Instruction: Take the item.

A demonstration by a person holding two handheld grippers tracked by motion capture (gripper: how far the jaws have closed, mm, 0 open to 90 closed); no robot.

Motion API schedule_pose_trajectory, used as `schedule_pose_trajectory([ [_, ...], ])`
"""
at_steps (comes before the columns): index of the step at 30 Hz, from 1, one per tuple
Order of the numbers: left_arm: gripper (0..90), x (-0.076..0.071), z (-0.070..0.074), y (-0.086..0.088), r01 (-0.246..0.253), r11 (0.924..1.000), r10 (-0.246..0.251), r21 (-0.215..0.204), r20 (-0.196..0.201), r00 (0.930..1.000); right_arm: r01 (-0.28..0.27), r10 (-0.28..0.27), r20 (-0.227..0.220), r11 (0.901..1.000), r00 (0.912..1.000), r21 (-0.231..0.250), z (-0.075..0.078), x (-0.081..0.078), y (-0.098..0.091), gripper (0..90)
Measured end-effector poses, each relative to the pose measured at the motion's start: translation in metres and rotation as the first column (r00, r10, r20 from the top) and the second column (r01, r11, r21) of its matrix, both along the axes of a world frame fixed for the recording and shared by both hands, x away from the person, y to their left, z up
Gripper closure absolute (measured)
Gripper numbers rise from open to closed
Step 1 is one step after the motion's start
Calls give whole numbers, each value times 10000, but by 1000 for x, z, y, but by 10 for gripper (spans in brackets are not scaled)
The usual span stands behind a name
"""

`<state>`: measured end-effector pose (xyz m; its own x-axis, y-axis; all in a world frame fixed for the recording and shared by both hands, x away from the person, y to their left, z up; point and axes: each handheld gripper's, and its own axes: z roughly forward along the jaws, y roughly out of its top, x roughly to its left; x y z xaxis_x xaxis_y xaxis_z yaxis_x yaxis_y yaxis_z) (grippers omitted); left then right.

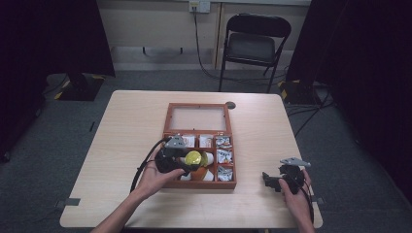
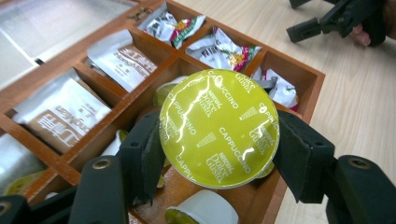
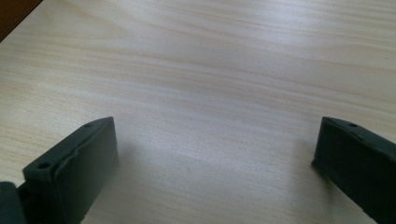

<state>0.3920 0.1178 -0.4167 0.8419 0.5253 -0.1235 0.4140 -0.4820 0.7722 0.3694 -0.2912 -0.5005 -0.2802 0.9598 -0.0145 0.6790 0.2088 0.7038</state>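
wooden box (image 2: 299,77) of sachets (image 2: 122,59), left gripper (image 2: 215,140) clasping capsule (image 2: 218,126)

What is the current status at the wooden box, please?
Left gripper shut on yellow capsule, above wooden box. Right gripper open over bare table. Nothing in the way.

Capsule (image 2: 218,128) over box (image 1: 200,185) front compartment; sachets (image 2: 122,59) behind; right tongs (image 1: 272,180) on table (image 1: 126,121), right of box

One wooden box (image 1: 200,184), one folding chair (image 1: 252,43), two grippers, one lifted capsule (image 2: 218,128)
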Motion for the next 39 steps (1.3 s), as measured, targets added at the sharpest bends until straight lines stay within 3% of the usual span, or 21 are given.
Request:
schedule_pose_trajectory([
  [10, 380, 1, 13, 15, -94, 9988, 103, -479, 191, 9998, 3, -3, 5, 10000, 10000, -9, 0, 0, 0, 0],
  [39, 381, 11, 20, 45, -622, 9954, 648, -725, 344, 9973, 5, -5, 1, 10000, 10000, -5, 0, 0, 0, 0],
])
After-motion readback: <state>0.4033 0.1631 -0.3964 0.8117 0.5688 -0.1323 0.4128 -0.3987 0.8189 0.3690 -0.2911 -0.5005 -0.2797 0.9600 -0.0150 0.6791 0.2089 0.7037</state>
